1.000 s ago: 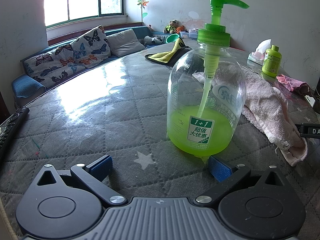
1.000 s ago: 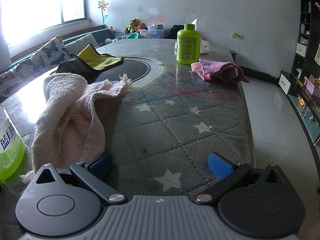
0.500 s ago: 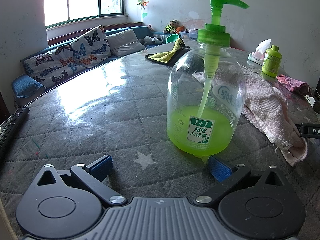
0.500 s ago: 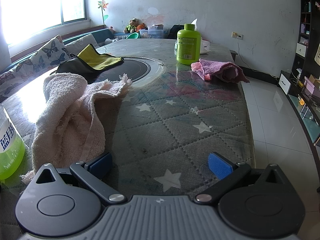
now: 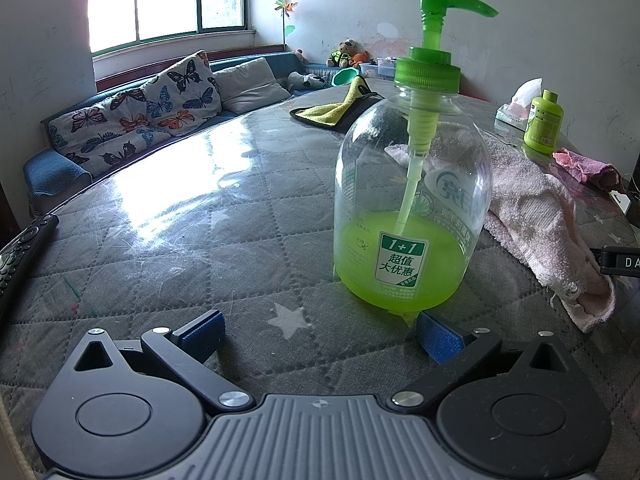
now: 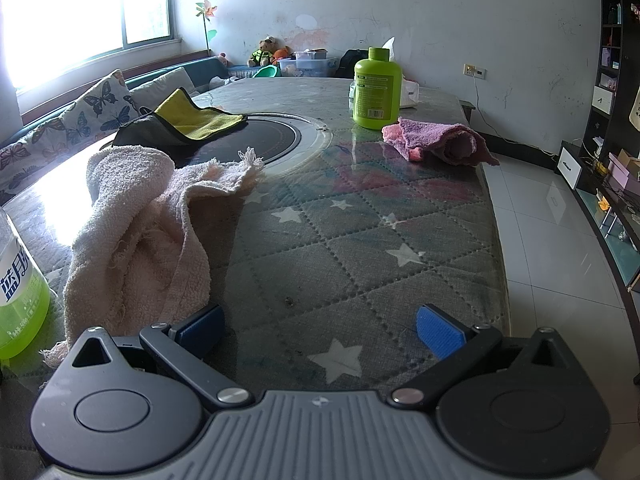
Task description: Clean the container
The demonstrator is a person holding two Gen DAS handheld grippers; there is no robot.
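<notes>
A clear pump bottle (image 5: 412,200) with green liquid in its lower third and a green pump head stands upright on the table, just ahead of my left gripper (image 5: 320,330) and toward its right finger. The left gripper is open and holds nothing. Only the bottle's edge (image 6: 18,292) shows at far left in the right wrist view. A pale pink towel (image 6: 140,232) lies crumpled to the right of the bottle, and is also seen as a pink towel (image 5: 536,208) in the left wrist view. My right gripper (image 6: 320,330) is open and empty, its left finger near the towel's hem.
On the quilted star-pattern table (image 6: 340,240) are a yellow-and-black cloth (image 6: 188,124), a dark round inset (image 6: 264,136), a small green bottle (image 6: 377,88) and a purple-pink rag (image 6: 436,144). A remote (image 5: 24,252) lies at the left edge. The table's right edge drops to tiled floor (image 6: 560,240).
</notes>
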